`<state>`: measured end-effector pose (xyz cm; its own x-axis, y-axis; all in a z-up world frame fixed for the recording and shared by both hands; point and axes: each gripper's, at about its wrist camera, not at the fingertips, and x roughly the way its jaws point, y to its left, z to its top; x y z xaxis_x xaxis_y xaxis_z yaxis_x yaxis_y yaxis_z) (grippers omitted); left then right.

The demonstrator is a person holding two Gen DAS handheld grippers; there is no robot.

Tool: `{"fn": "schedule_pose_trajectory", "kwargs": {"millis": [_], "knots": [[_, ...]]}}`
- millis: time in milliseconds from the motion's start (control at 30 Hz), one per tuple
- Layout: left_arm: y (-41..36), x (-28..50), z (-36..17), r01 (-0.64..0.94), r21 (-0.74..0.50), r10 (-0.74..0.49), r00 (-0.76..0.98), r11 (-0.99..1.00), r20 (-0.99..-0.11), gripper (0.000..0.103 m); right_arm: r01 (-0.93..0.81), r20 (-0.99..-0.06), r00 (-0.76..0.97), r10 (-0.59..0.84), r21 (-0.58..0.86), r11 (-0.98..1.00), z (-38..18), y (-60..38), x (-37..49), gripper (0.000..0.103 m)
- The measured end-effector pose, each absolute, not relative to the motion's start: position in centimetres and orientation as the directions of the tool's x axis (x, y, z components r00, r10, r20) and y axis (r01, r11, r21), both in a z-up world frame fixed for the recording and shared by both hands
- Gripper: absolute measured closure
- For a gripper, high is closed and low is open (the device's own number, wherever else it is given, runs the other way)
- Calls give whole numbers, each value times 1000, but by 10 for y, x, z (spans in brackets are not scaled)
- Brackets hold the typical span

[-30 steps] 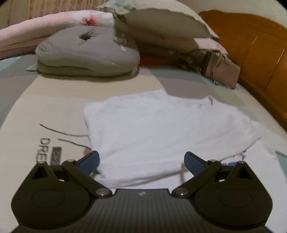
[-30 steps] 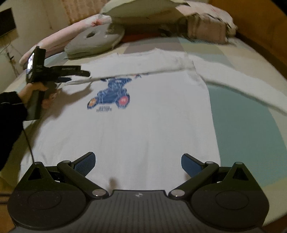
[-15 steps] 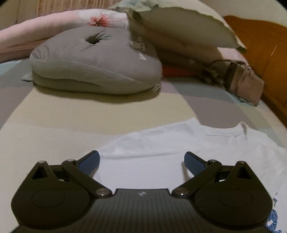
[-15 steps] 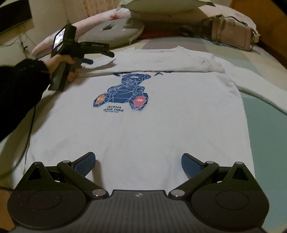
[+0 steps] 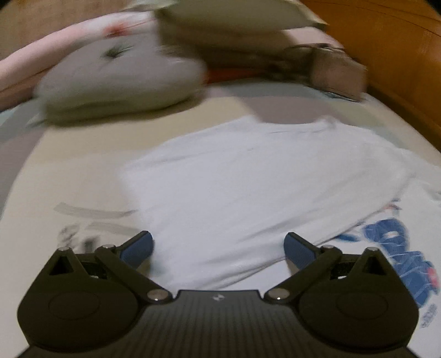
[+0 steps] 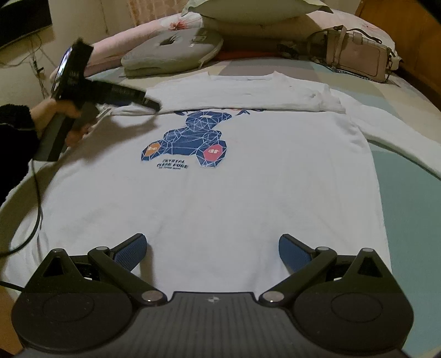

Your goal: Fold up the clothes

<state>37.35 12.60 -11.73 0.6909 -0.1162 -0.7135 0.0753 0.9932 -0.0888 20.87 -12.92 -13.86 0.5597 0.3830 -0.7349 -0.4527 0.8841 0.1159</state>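
Observation:
A white long-sleeved shirt (image 6: 220,198) with a blue bear print (image 6: 193,143) lies flat on the bed. Its left sleeve (image 6: 242,95) is folded across the chest below the collar. The other sleeve (image 6: 391,135) stretches out to the right. My right gripper (image 6: 212,249) hovers open over the shirt's hem, holding nothing. In the blurred left wrist view, my left gripper (image 5: 219,247) is open above the folded sleeve (image 5: 261,187), nothing between its fingers. The right wrist view shows the left gripper (image 6: 148,102) in a hand, near the shirt's left shoulder.
A grey cushion (image 6: 171,52), pillows (image 6: 259,11) and a beige handbag (image 6: 361,57) lie at the head of the bed. A wooden headboard (image 5: 386,55) runs along the right. A black cable (image 6: 35,209) trails off the bed's left edge.
The left gripper swung back and to the right over the folded sleeve; its view is now blurred by motion. The right gripper drifted closer over the hem. Both stayed open.

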Motion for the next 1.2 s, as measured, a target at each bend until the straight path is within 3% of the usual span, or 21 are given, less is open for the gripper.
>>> {"fn": "schedule_pose_trajectory", "kwargs": {"millis": [133, 300, 400, 600, 733, 933, 1200], "knots": [[131, 367, -102, 19, -92, -80, 689, 996, -721, 1, -456, -735, 576, 357, 74, 887, -140, -124, 204, 0], [104, 358, -85, 137, -92, -164, 740, 986, -652, 1, -456, -721, 591, 362, 71, 887, -142, -126, 202, 0], [87, 364, -96, 174, -67, -172, 707, 982, -685, 1, -461, -717, 594, 364, 66, 885, -142, -126, 200, 0], [97, 368, -118, 99, -28, -87, 671, 995, -737, 1, -472, -710, 597, 372, 64, 879, -143, -127, 199, 0], [113, 370, -111, 62, -42, -72, 639, 997, -766, 3, -473, -706, 601, 375, 64, 879, -143, -128, 199, 0], [104, 367, -82, 138, -150, -203, 731, 979, -651, 3, -471, -702, 607, 372, 59, 880, -144, -127, 197, 0], [98, 373, -108, 117, -184, -214, 681, 976, -700, 3, -472, -707, 603, 370, 58, 880, -143, -127, 198, 0]]}}
